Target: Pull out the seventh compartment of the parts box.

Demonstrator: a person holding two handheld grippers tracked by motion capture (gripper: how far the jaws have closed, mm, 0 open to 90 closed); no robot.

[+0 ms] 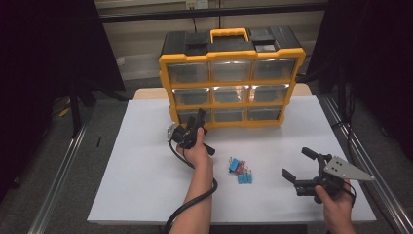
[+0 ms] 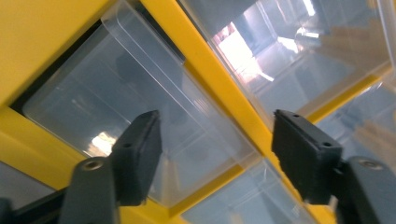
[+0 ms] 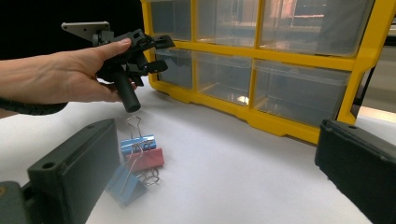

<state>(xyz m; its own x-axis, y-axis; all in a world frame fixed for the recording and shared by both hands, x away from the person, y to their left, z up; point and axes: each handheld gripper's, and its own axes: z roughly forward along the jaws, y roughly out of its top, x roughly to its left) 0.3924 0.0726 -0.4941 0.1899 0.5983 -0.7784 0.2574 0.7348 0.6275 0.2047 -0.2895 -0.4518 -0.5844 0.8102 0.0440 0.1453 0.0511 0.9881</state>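
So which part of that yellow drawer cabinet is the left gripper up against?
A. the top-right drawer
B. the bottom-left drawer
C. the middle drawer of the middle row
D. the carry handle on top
B: in the high view the left gripper sits at the bottom-left drawer of the yellow drawer cabinet, and its own view shows that clear drawer's front between the open jaws.

The left gripper (image 1: 194,123) hides the bottom-left clear plastic drawer (image 1: 187,116) of the yellow organiser (image 1: 232,105); contents unreadable.
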